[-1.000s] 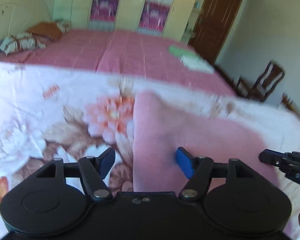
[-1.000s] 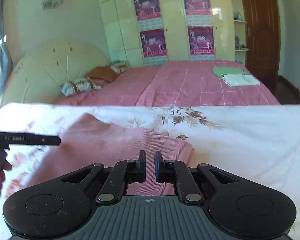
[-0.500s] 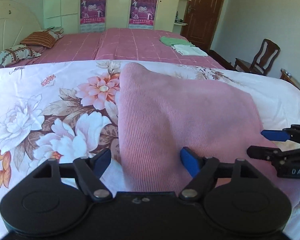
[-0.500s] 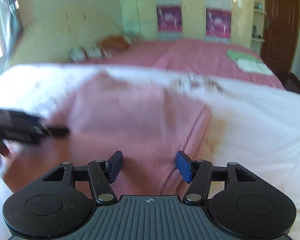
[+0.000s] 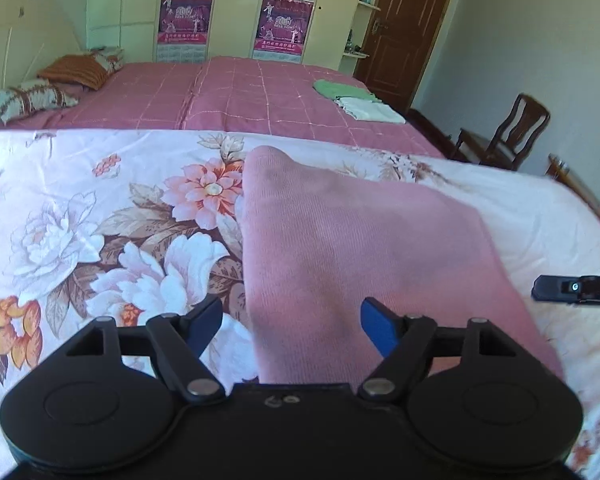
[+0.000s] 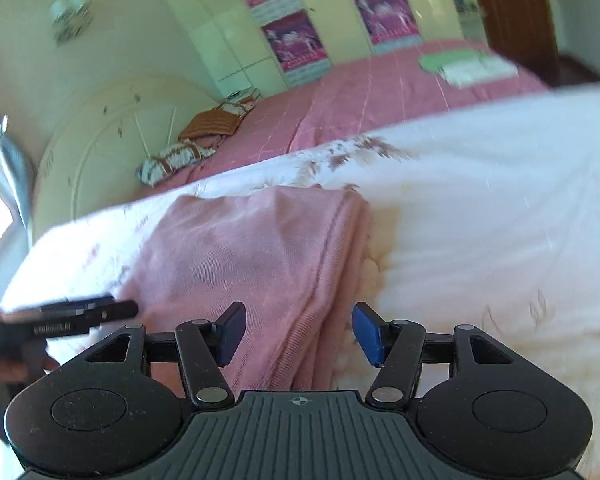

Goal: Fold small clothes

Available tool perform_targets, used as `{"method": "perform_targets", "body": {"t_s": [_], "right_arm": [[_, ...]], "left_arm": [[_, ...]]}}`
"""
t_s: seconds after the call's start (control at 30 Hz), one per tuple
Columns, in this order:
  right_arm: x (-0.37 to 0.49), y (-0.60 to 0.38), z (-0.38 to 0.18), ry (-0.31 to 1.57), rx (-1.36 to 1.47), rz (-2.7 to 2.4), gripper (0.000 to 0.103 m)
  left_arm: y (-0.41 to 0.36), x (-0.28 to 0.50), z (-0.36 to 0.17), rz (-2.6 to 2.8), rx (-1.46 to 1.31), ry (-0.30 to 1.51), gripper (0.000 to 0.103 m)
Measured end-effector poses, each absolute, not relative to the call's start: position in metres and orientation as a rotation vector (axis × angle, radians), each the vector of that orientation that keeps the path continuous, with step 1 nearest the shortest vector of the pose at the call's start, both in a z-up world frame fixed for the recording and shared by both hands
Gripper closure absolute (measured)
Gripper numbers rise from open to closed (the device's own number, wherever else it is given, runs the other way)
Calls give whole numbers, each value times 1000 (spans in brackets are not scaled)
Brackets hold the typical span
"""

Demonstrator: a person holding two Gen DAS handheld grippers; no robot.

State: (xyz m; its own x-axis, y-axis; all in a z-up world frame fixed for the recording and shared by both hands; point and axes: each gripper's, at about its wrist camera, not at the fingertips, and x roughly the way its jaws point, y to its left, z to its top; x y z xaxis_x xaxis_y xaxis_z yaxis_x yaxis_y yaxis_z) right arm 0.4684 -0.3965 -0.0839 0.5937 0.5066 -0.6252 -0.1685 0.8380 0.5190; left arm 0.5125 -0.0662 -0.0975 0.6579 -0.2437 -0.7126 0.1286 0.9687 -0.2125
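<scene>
A pink ribbed knit garment point(image 5: 352, 248) lies folded flat on the floral bedsheet point(image 5: 100, 216). My left gripper point(image 5: 290, 326) is open and empty, just above the garment's near left edge. My right gripper point(image 6: 298, 332) is open and empty over the garment's point(image 6: 236, 264) near right edge, where stacked layers and a ribbed hem show. The right gripper's tip point(image 5: 568, 288) shows at the right of the left wrist view. The left gripper's tip point(image 6: 80, 314) shows at the left of the right wrist view.
A second bed with a pink cover point(image 5: 236, 96) lies beyond, with pillows point(image 5: 32, 96) at the left and folded green and white cloths point(image 5: 356, 100) at the right. A wooden chair point(image 5: 508, 132) and a door point(image 5: 404, 28) stand at the right.
My right gripper was shut a second ago; it opened and let go of the garment, then tilted and drew back. My left gripper stayed open and pulled back a little.
</scene>
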Motion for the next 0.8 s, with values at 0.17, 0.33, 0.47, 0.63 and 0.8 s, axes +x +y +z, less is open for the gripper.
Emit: {"method": "perform_targets", "body": {"t_s": [0.17, 0.33, 0.47, 0.63, 0.8], "right_arm": [[477, -429, -98, 941, 669, 455, 44], [483, -426, -113, 1003, 678, 472, 44], [480, -426, -100, 923, 633, 421, 45], [483, -396, -83, 940, 429, 449, 45], [473, -374, -91, 938, 329, 459, 75]], "left_arm": [[-35, 519, -109, -279, -323, 911, 30], [-27, 526, -121, -304, -382, 961, 31], [-26, 525, -122, -293, -387, 948, 30], [-25, 523, -122, -290, -394, 943, 30], [-28, 522, -123, -284, -386, 955, 31]]}}
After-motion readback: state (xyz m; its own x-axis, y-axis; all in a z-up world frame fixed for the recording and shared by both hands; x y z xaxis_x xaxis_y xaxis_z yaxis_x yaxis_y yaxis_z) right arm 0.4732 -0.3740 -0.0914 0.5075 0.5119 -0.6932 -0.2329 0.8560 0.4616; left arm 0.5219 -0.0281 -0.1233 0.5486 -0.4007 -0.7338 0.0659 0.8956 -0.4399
